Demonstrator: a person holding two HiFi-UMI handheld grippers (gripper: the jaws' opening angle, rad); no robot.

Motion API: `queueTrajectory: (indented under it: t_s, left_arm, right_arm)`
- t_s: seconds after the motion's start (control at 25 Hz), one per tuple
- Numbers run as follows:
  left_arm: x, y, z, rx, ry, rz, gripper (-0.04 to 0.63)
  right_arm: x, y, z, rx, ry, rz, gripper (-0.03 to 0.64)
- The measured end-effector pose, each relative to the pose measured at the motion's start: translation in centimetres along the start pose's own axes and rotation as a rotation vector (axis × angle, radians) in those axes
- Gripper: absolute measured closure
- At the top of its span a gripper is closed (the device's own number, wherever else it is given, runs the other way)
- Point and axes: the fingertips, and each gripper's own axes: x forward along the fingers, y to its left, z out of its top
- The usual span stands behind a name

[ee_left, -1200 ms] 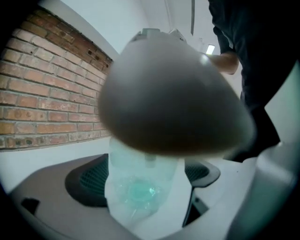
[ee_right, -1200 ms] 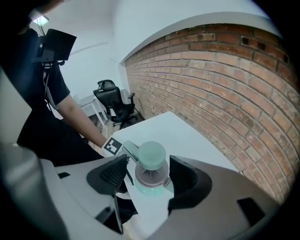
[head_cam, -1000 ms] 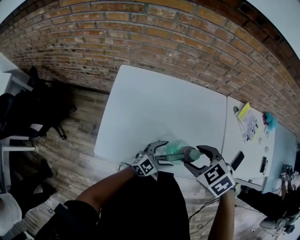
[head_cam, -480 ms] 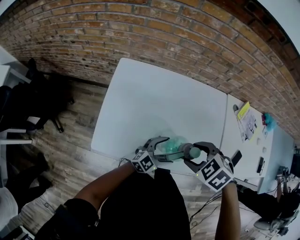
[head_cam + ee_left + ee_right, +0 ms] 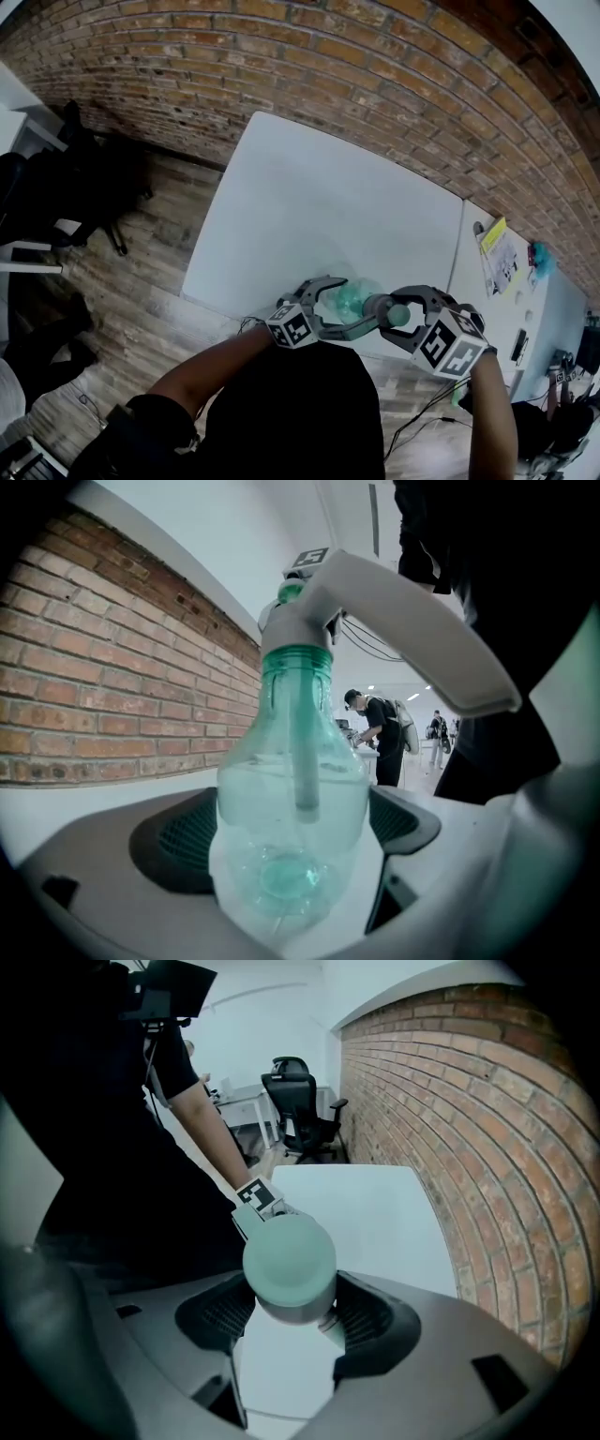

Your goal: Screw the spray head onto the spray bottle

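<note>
Head view, lower centre: clamping seemingly light, crushable spray bottle (image 5: 354, 296) in left tongs (image 5: 341, 306), rigid spray head (image 5: 382, 307) in right tongs (image 5: 401, 315).

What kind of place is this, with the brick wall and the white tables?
Probably an office or lab workspace. Long white tables run along a brick wall, a black office chair sits by a desk, and other people stand at tables farther off.

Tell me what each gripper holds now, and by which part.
The left gripper grips the clear green plastic spray bottle round its bulbous lower body. The right gripper clamps the grey spray head with the pale green cap by its sides.
</note>
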Motion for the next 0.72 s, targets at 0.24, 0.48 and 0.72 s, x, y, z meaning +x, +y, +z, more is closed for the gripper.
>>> queueTrajectory:
  t_s: [0.24,0.48,0.72]
  left_arm:
    - [-0.3,0.0,-0.1,0.008,-0.019,-0.014,0.106]
    - [-0.4,0.3,0.2,0.010,-0.030,-0.006,0.106]
    - [-1.3,0.6,2.0,0.031,-0.025,0.010,0.106]
  right_arm:
    - [0.2,0.4,0.1,-0.276,0.037,0.102,0.345]
    - [0.2,0.5,0.0,-0.436,0.051,0.151,0.345]
    - [-0.7,0.4,1.3,-0.251,-0.064,0.113,0.344]
